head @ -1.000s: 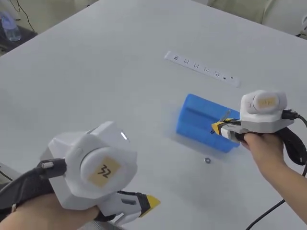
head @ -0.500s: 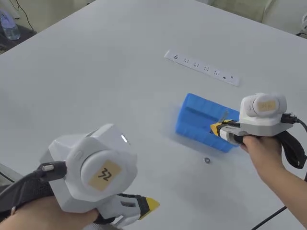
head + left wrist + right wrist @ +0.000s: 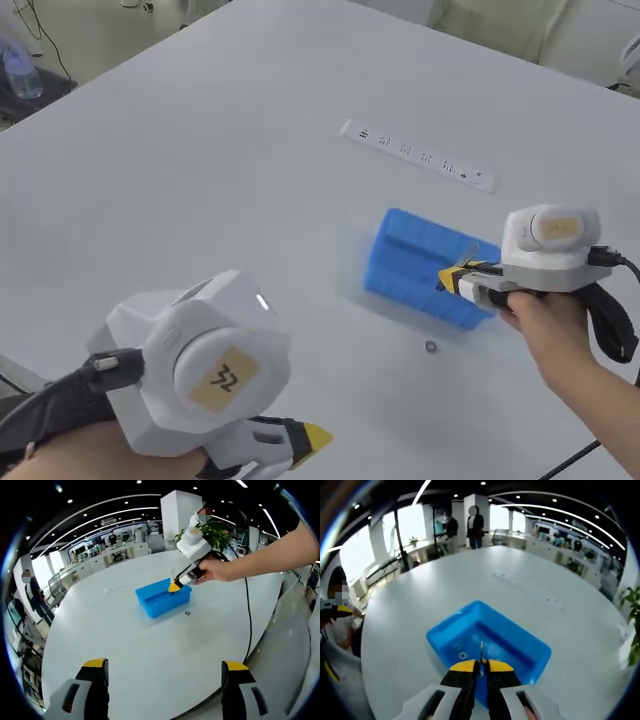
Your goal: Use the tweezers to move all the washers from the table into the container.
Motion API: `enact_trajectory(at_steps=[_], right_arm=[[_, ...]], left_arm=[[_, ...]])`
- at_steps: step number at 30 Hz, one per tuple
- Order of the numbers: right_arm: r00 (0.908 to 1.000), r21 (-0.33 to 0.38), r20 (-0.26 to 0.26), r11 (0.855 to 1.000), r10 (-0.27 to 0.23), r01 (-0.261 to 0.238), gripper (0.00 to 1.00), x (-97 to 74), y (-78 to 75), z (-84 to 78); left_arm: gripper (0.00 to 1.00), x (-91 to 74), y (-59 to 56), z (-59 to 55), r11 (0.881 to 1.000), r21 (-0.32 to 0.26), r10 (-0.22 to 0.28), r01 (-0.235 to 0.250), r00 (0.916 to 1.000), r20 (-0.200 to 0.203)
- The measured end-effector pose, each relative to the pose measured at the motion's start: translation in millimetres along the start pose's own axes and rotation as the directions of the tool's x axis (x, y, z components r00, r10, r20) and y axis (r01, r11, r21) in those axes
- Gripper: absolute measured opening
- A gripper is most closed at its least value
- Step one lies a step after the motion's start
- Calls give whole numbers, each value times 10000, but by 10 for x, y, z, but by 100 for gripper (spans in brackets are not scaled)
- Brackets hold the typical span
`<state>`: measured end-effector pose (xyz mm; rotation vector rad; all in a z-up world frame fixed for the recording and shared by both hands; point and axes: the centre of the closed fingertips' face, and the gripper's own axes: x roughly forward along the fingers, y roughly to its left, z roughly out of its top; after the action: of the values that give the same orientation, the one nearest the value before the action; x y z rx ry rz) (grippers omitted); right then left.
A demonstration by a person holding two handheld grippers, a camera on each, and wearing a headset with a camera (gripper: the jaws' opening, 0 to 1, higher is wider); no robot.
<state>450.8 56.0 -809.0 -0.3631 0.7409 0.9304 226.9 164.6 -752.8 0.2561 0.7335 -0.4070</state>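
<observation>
R tool [image 3: 481, 666]: jaws nearly together, only a narrow slit between them, clamped on thin metal tweezers [image 3: 481, 654]. Tweezers' long axis runs straight out along the jaws; tip points away from the tool and sits over the inside of the blue rectangular plastic container [image 3: 445, 630]. Can't tell if the tip touches the container floor, or if it holds anything.

In head view, R tool [image 3: 452, 281] points left over the container's [image 3: 410, 262] right near end.

L tool [image 3: 165, 666]: jaws spread wide, holding nothing, touching nothing; held at near left, well apart from the container [image 3: 162, 597]. In head view, its yellow tip shows at the near edge [image 3: 312, 437].

Vs 1 s ago: whole picture has shifted, so camera move. R tool, container and loose washer keep the same relation to each other. L tool still at near left.

Two small metal ring washers [image 3: 463, 655] lie on the container floor, just left of the tweezers' tip. One small metal washer [image 3: 430, 346] is on the pale grey bench [image 3: 200, 150], just near side of the container.

Container's long axis runs roughly left-right, right end nearer. A white power strip [image 3: 415, 155] lies beyond it, apart.
</observation>
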Motion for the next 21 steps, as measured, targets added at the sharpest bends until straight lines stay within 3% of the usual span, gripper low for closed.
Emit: enact_trajectory(at_steps=[11,21], right_arm=[[9970,119,773,9999,-38,29,3,-237,-31,226],[9905,-251,1377,9997,-37,72,3,-479,132,370]], left_arm=[[96,-71,15,21,9999,43,125,-126,9998,145],[96,-114,19,47,9996,114,237,-240,9994,242]])
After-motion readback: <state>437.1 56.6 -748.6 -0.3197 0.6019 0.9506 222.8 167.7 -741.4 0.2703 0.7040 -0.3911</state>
